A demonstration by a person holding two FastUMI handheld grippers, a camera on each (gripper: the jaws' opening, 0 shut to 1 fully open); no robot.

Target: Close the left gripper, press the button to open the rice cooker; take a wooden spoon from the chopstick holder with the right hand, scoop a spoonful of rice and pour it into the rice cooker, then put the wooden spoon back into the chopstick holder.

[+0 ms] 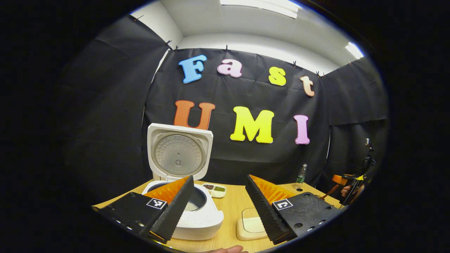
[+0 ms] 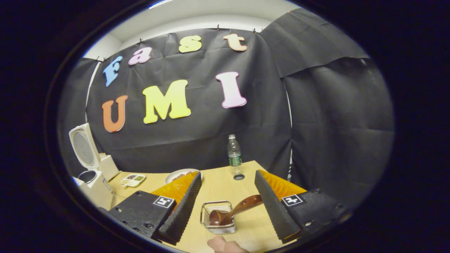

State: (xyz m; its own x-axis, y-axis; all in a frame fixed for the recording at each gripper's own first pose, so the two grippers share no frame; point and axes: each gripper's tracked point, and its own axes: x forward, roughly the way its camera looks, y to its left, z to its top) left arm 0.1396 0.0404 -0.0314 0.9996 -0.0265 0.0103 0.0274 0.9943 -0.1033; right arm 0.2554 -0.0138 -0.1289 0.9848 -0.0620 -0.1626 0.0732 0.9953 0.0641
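White plastic rice cooker (image 1: 197,219) stands on the pale wooden table (image 1: 232,205), lid (image 1: 178,153) raised upright at the back, its round metal inner plate facing forward. Inner pot rim visible below the lid; contents cannot be told.

Left gripper (image 1: 219,207): fingers spread wide, nothing between them. In the left gripper view its left finger overlaps the front of the cooker body; contact cannot be judged. Beyond the cooker, just beside it: a small white divided dish (image 1: 215,190) with dark and green fillings. To the cooker's right, between the fingers, a cream rectangular block (image 1: 250,227) lies flat on the table.

Right gripper (image 2: 227,207): fingers also wide apart, holding nothing. Between them, well apart from the cooker (image 2: 92,179), sits a small square wire-mesh chopstick holder (image 2: 218,218). Dark brown wooden spoon (image 2: 233,212) rests in it, bowl down inside the mesh, handle tilted up toward the gripper's right finger; handle end hidden behind that finger, touching or not cannot be told.

Farther from the cooker than the holder: a white round bowl (image 2: 181,174), partly hidden by the left finger, and a clear plastic bottle (image 2: 234,154) upright near the table's back edge, cap (image 2: 239,177) lying just beside it.

A hand (image 2: 225,245) shows at the lower edge of the right gripper view.
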